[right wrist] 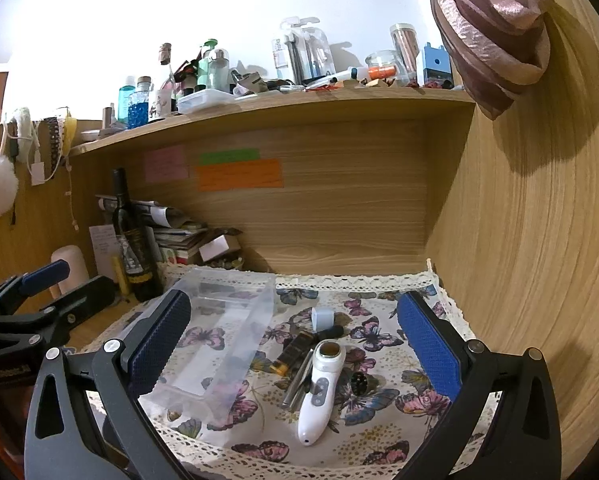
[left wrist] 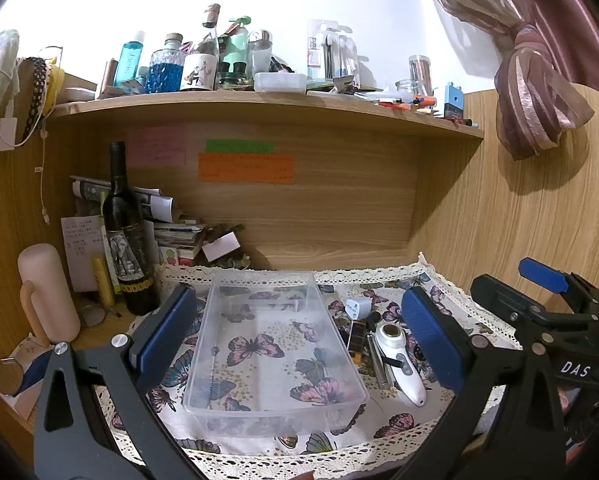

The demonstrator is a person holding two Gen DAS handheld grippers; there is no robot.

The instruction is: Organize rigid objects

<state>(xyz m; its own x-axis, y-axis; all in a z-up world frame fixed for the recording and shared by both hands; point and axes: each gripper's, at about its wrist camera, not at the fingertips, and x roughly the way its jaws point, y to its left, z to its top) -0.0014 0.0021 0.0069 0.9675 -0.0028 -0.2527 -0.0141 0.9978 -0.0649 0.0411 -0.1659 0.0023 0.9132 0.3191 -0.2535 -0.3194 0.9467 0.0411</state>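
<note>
A clear plastic bin (left wrist: pixel 275 344) (right wrist: pixel 223 344) lies empty on the butterfly cloth (left wrist: pixel 379 432). Right of it lie a white handheld device (left wrist: pixel 399 360) (right wrist: pixel 319 388), a silver tube (right wrist: pixel 297 384), a dark amber item (left wrist: pixel 355 338) (right wrist: pixel 293 350), a small black cylinder (right wrist: pixel 331 333), a white plug adapter (left wrist: pixel 355 306) (right wrist: pixel 322 317) and a round dark piece (right wrist: pixel 359 384). My left gripper (left wrist: pixel 299 332) is open, hovering before the bin. My right gripper (right wrist: pixel 295 336) is open, hovering before the loose items. Each gripper shows at the edge of the other's view.
A wine bottle (left wrist: pixel 125 240), a pink cylinder (left wrist: pixel 47 292), papers and books (left wrist: pixel 167 224) stand at the left. The wooden shelf (left wrist: pixel 259 108) above carries several bottles and jars. A wooden wall (right wrist: pixel 519 280) and a tied curtain (left wrist: pixel 531 80) are at the right.
</note>
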